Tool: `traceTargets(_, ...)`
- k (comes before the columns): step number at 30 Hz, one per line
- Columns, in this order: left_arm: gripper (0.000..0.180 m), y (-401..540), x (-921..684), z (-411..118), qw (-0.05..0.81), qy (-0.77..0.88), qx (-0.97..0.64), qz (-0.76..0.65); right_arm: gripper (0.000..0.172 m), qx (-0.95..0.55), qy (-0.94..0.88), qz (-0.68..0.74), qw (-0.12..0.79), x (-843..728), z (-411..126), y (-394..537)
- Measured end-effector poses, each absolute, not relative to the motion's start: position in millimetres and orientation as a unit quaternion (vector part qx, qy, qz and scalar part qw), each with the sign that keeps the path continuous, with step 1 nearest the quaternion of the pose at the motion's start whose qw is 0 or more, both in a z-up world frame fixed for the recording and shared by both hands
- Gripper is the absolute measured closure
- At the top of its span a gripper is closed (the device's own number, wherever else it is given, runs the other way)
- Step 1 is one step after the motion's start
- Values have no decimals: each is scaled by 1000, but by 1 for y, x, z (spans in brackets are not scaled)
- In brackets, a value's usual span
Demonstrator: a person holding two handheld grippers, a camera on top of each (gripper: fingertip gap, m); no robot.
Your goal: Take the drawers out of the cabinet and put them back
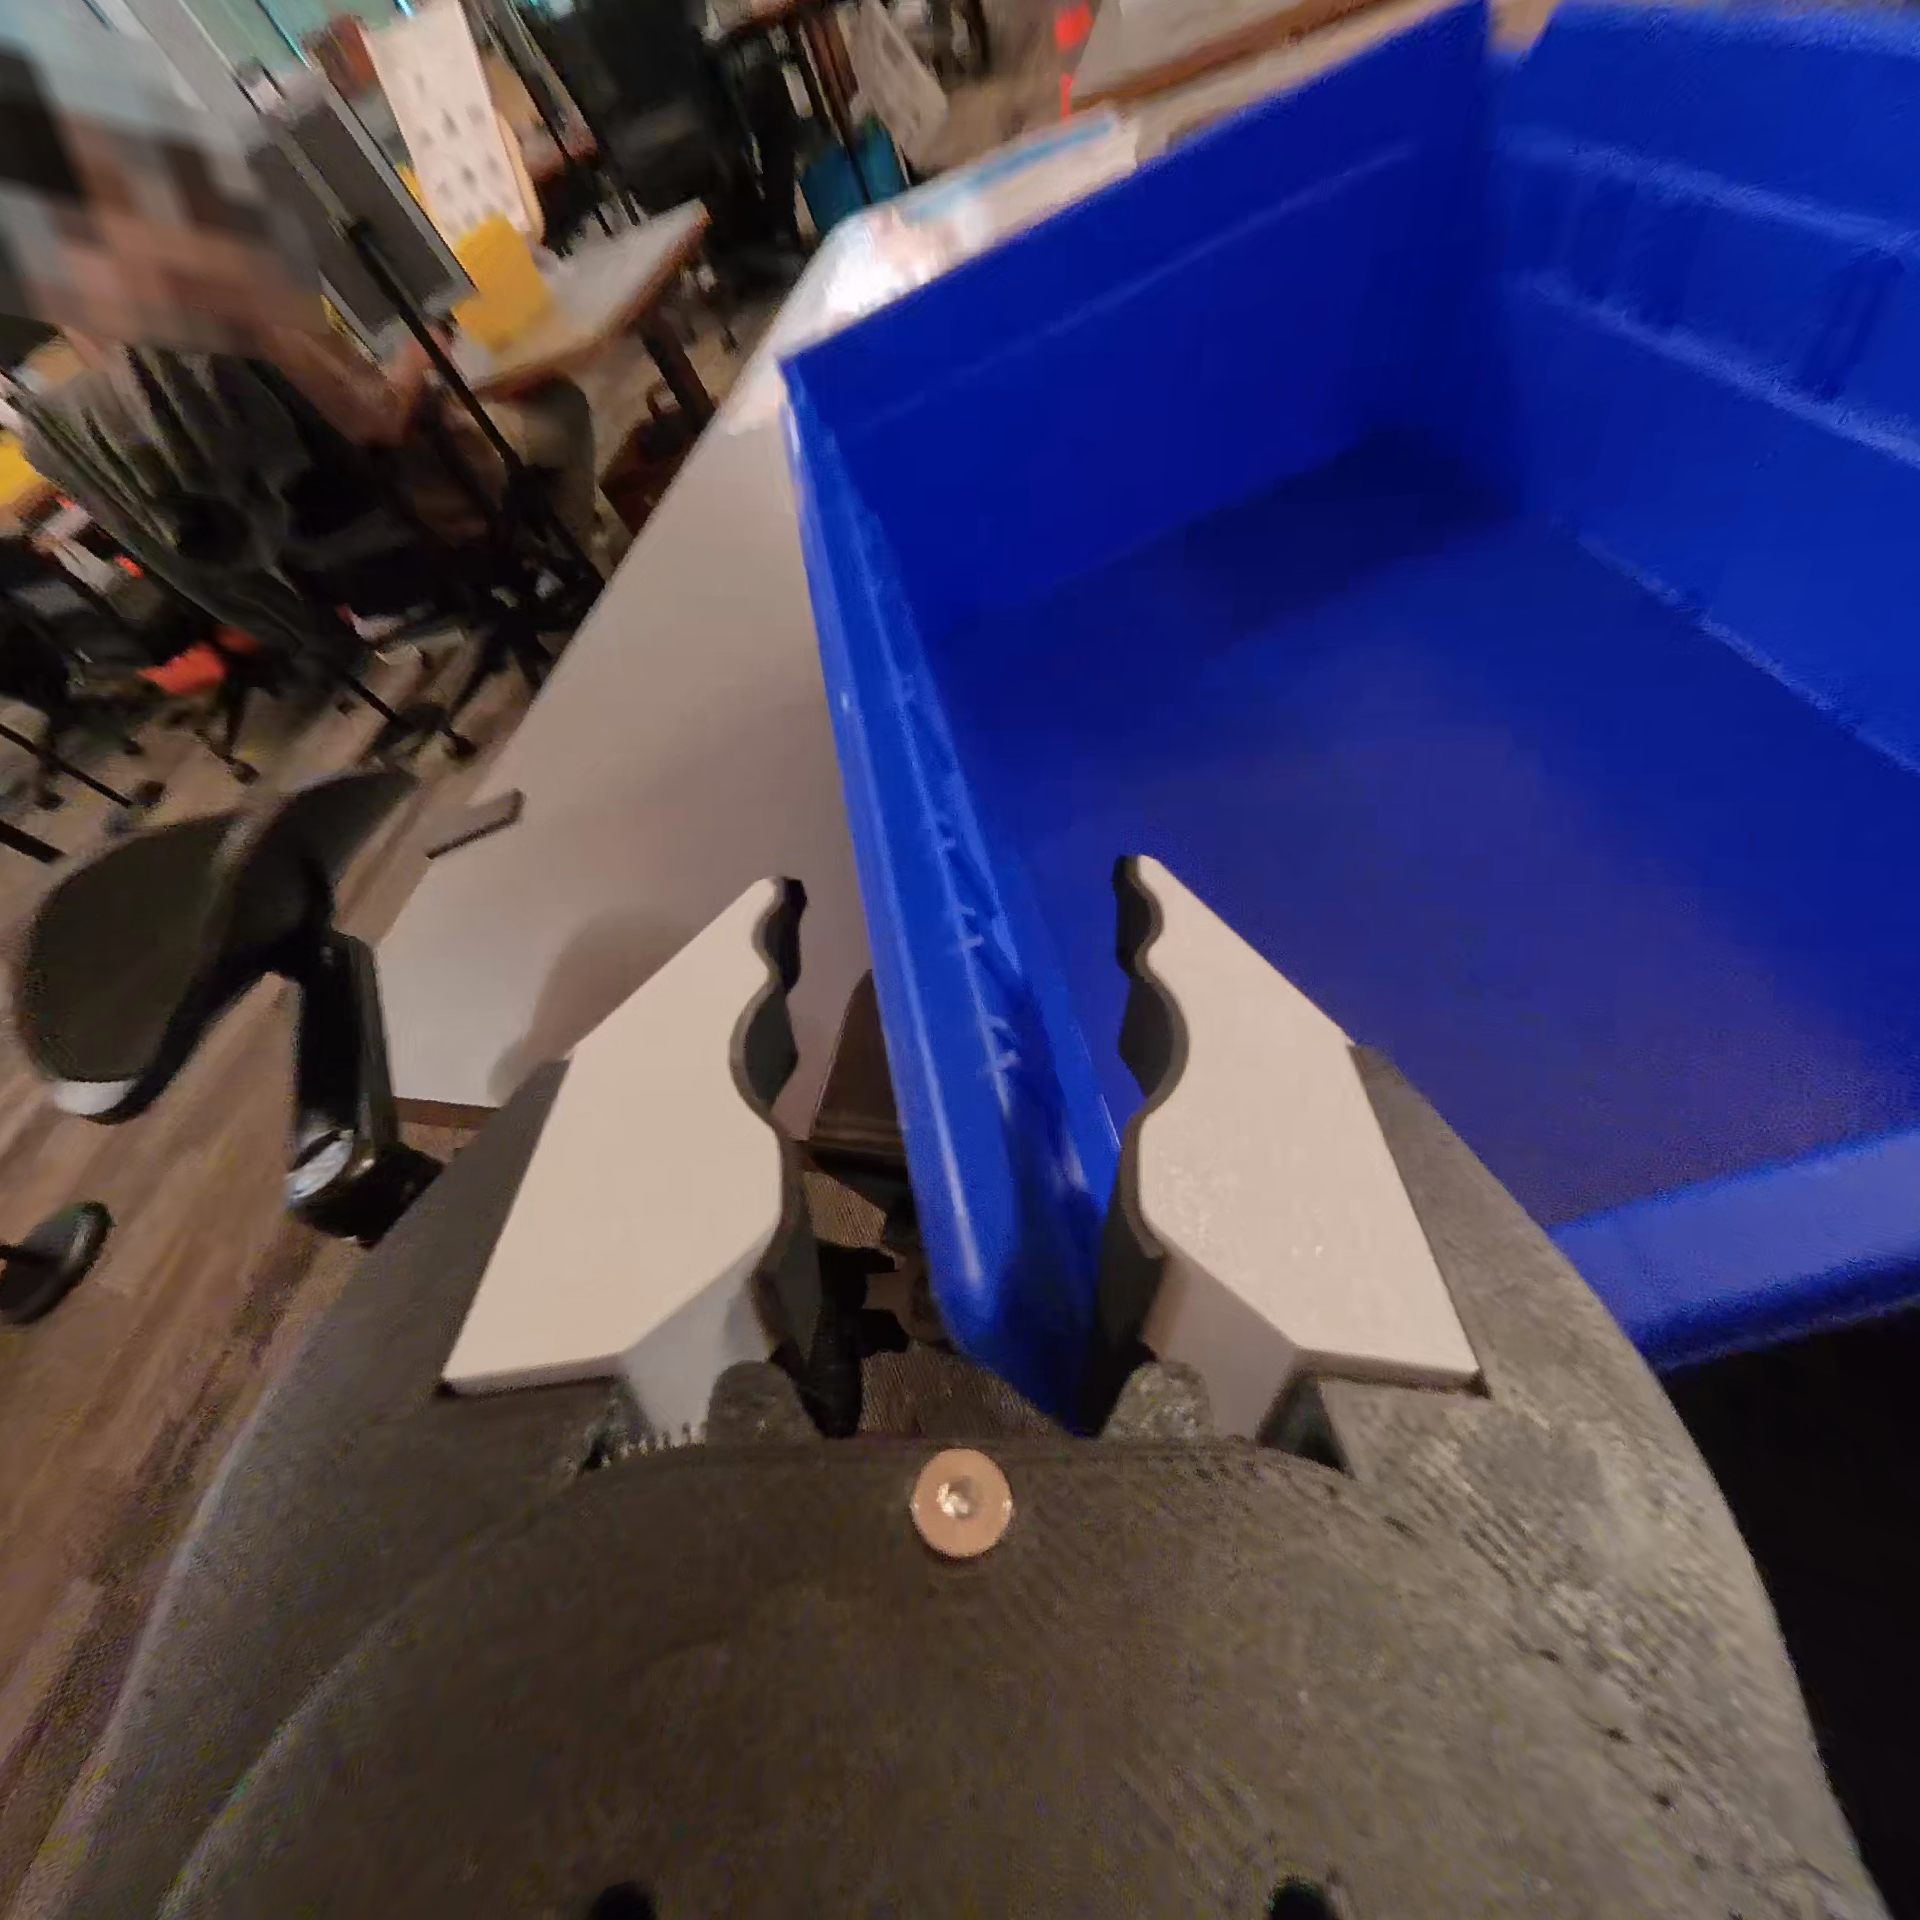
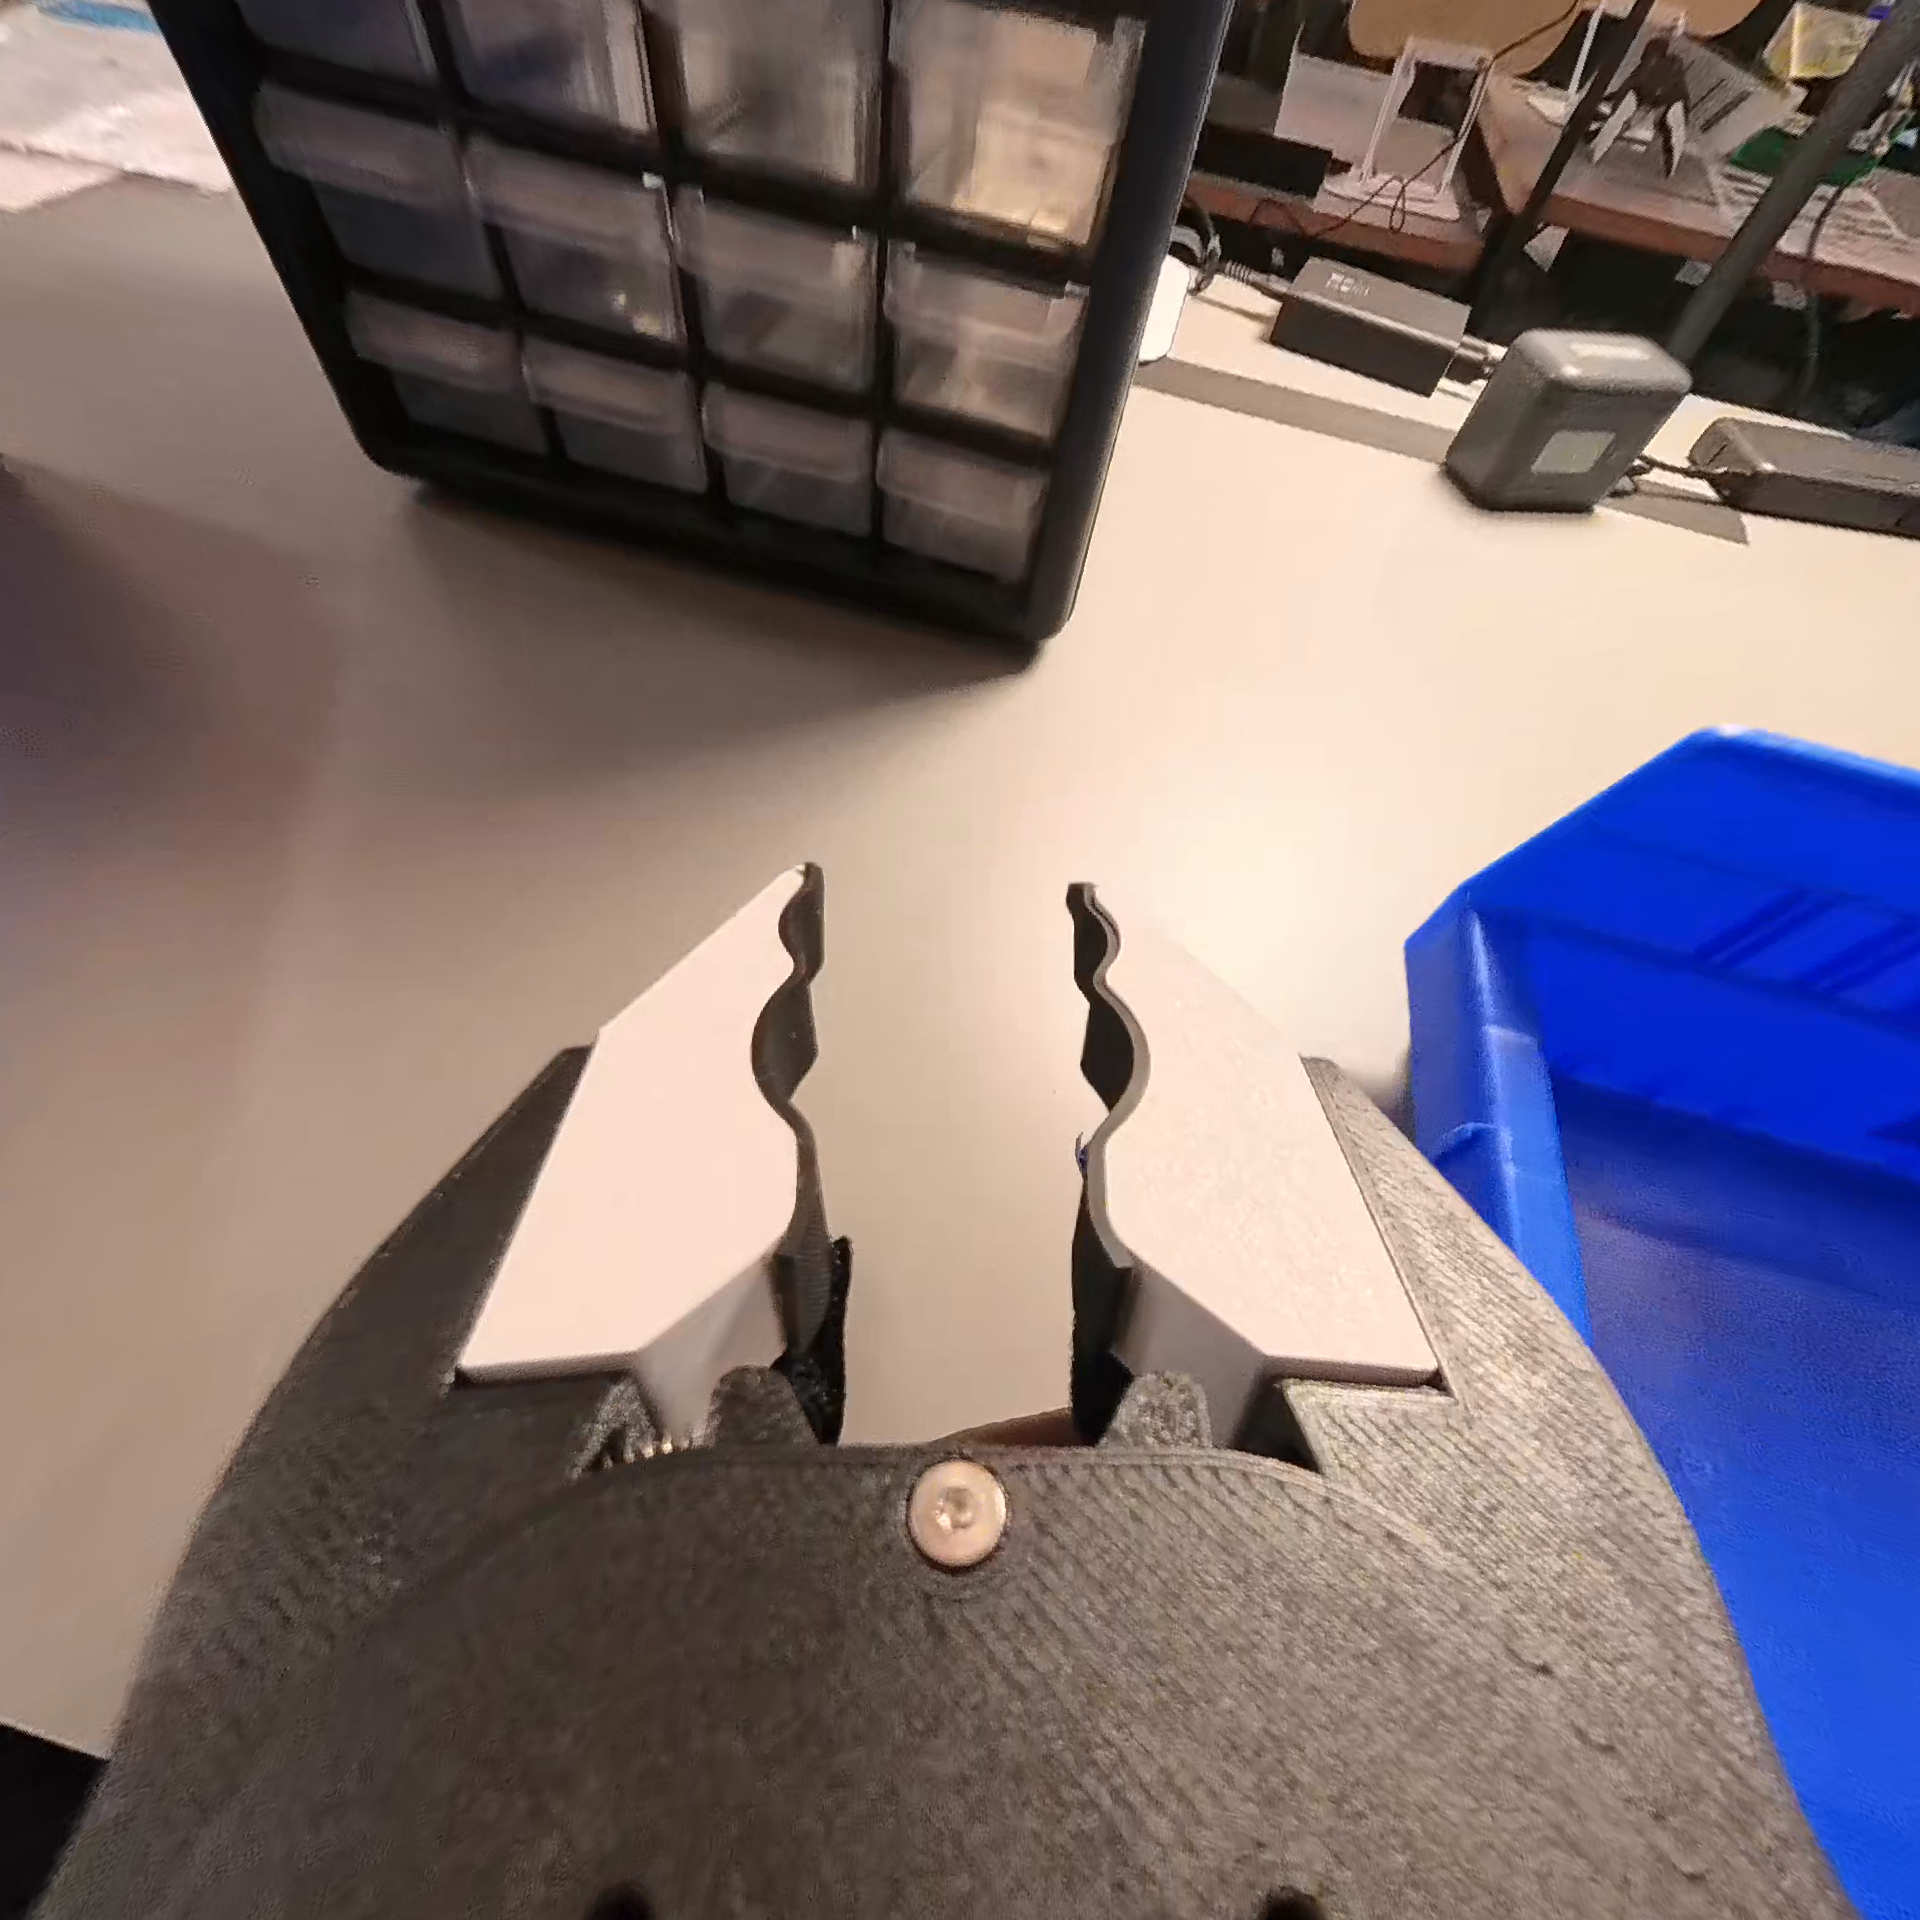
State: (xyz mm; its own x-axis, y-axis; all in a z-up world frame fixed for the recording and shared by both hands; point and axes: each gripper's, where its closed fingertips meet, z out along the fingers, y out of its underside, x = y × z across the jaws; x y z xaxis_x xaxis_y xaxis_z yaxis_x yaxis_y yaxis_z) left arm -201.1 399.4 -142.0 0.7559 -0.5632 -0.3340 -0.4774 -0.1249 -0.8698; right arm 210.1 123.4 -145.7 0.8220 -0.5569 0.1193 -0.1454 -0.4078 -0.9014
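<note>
A black cabinet (image 2: 1101, 343) with several clear drawers (image 2: 977, 343), all pushed in, stands on the pale table (image 2: 416, 831) ahead of my right gripper (image 2: 945, 881). The right gripper is open and empty above bare table. An empty blue bin (image 2: 1714, 1091) sits just to its right. In the left wrist view my left gripper (image 1: 956, 873) straddles the bin's left wall (image 1: 935, 831) near a corner. The right finger (image 1: 1226, 1039) lies inside the bin, close to the wall. The left finger (image 1: 665, 1091) is outside it, with a visible gap to the wall. The bin's inside (image 1: 1403, 727) is empty.
A grey box-shaped device (image 2: 1569, 436) and a black box (image 2: 1361, 322) lie at the table's far right. In the left wrist view the table's edge (image 1: 468, 831) runs along the left, with a black office chair (image 1: 187, 935), other tables and a seated person beyond.
</note>
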Motion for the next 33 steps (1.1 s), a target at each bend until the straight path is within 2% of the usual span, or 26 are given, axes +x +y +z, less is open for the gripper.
traceTargets(1, 130, 404, -201, -149, 547, 351, -759, -43, 122, -816, 214, -206, 496, 210, -148, 122)
traceTargets(2, 148, 408, -199, -153, 538, 354, -763, -55, 122, -817, 214, -205, 495, 211, -150, 120)
traceTargets(5, 161, 421, -191, -152, 521, 363, -768, -82, 122, -819, 214, -200, 494, 212, -154, 115)
traceTargets(11, 171, 468, -171, -143, 504, 392, -762, -106, 122, -820, 210, -184, 500, 210, -157, 111)
traceTargets(18, 175, 541, -169, -155, 480, 382, -775, -150, 124, -819, 211, -178, 503, 213, -159, 97)
traceTargets(21, 173, 569, -171, -157, 489, 376, -773, -153, 124, -822, 212, -172, 501, 212, -161, 92)
traceTargets(23, 166, 581, -174, -158, 490, 378, -774, -137, 123, -826, 203, -169, 498, 204, -161, 89)
traceTargets(25, 149, 586, -181, -157, 498, 379, -775, -90, 123, -829, 187, -171, 499, 188, -158, 84)
traceTargets(28, 124, 571, -190, -132, 555, 359, -749, -46, 123, -813, 170, -222, 511, 166, -140, 59)
traceTargets(31, 120, 527, -179, -103, 609, 344, -710, -80, 120, -776, 168, -333, 509, 163, -108, 14)
traceTargets(33, 120, 490, -157, -97, 623, 356, -686, -121, 107, -759, 183, -380, 496, 172, -89, -10)
